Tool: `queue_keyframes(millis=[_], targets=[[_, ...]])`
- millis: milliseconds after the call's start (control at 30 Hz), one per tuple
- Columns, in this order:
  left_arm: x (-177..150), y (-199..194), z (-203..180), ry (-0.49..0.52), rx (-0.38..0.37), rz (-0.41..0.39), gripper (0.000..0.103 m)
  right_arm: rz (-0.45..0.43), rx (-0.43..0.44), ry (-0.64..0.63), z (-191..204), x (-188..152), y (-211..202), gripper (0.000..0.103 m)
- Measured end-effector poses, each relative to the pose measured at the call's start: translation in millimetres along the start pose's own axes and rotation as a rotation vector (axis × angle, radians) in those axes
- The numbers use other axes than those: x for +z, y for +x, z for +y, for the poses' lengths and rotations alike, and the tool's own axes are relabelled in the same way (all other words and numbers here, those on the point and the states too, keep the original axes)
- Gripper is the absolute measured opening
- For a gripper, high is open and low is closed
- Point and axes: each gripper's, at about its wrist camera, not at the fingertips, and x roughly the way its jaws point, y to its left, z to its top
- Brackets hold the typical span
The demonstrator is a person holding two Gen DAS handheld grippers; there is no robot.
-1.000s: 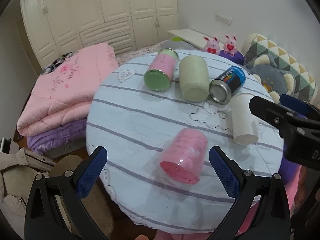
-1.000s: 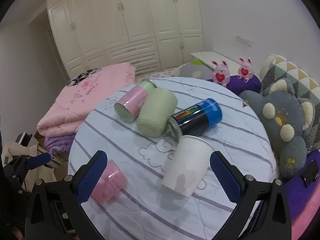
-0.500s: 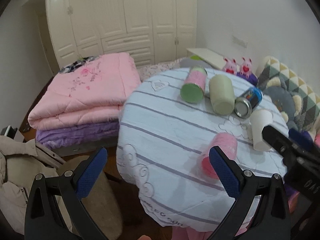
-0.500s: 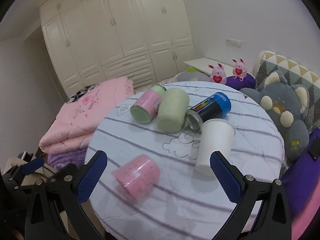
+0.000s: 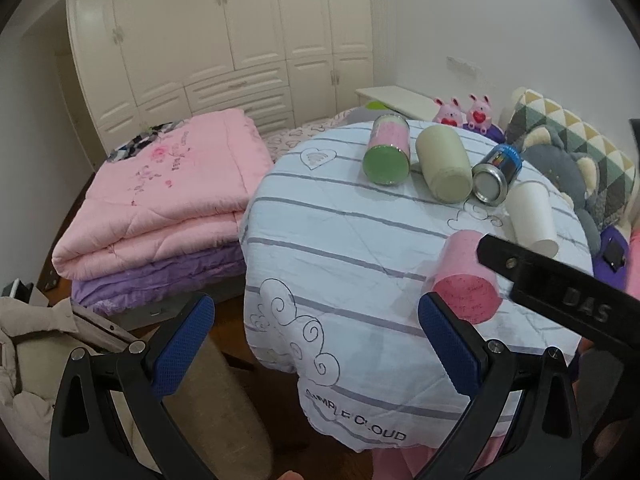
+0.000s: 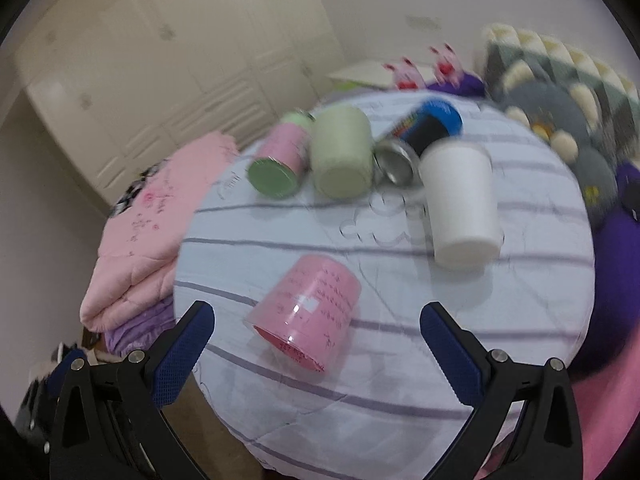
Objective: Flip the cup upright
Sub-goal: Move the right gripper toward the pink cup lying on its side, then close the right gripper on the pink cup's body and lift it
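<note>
On the striped round table (image 6: 520,292) your pink cup (image 6: 306,316) lies sideways near the front edge, other containers behind. Both your grippers, left (image 5: 316,348) and right (image 6: 316,352), gape, holding nothing. Folded quilts (image 5: 168,208) and wardrobe (image 5: 224,40) sit beyond.

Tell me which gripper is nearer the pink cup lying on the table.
Right. The right gripper hangs open just before the pink cup, which lies between its fingers. The left gripper, open, is off the table's edge.
</note>
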Motion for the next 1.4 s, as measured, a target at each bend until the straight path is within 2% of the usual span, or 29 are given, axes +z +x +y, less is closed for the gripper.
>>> queue_keyframes(millis=[200,500,600,633,867,1100,1300,1400], targets=[[-7,17,10,0.014,0.025,0.014,0.103,0.008,-0.006,0.060,10,-14,25,0.103],[-11,46,15,0.003,0.028,0.068,0.103,0.041,-0.004,0.010,23,-19,57,0.103],[-12,51,13,0.009,0.025,0.078,0.103,0.020,-0.011,-0.030,23,-19,59,0.091],[-12,52,12,0.009,0.021,0.082,0.103,0.016,-0.012,-0.047,23,-18,60,0.078],[-15,60,6,0.000,-0.013,0.098,0.103,0.020,0.022,-0.164,21,-11,66,0.078],[-9,68,-8,-0.010,-0.058,0.096,0.103,0.063,0.047,-0.392,18,18,75,0.078],[-1,75,-29,0.015,-0.092,0.092,0.103,0.134,0.072,-0.426,5,35,84,0.078],[1,75,-37,0.036,-0.100,0.090,0.103,0.166,0.122,-0.412,6,34,83,0.078]])
